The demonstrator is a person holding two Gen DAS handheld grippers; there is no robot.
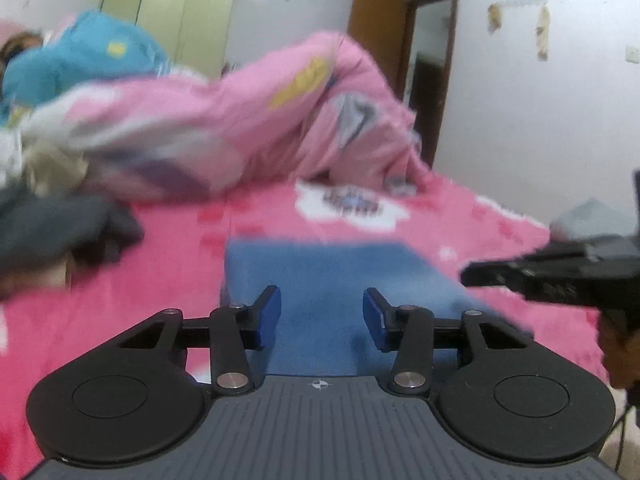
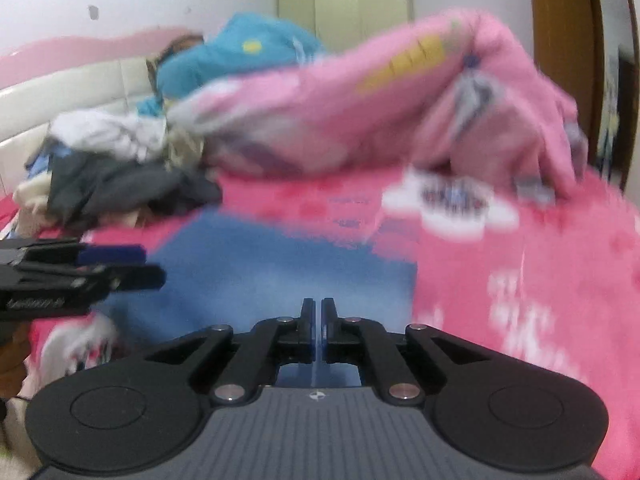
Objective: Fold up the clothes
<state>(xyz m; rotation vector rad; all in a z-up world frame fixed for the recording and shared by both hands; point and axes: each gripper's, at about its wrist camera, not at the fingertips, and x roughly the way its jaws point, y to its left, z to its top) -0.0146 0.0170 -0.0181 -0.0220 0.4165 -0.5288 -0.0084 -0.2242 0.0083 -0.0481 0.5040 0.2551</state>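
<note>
I have the blue garment (image 1: 332, 276) lying flat on the pink bed sheet (image 1: 168, 280), just ahead of both tools. It looks soft, light and limp, so I'd pinch a near corner or edge. My left gripper (image 1: 321, 317) has its jaws apart over the cloth, pressing nothing; my right gripper (image 2: 318, 322) is closed, seemingly empty. A rumpled quilt (image 1: 240, 120) and a clothes pile (image 2: 120, 176) crowd the far side, with a wardrobe (image 1: 172, 12) behind

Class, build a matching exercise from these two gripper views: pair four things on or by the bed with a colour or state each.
Things:
1. folded garment
2. bed sheet
3. right gripper
4. clothes pile

Descriptions:
A. dark grey and white, heaped
B. jaws shut
C. blue, lying flat
D. pink with white flowers

Pairs: 1-C, 2-D, 3-B, 4-A
</note>
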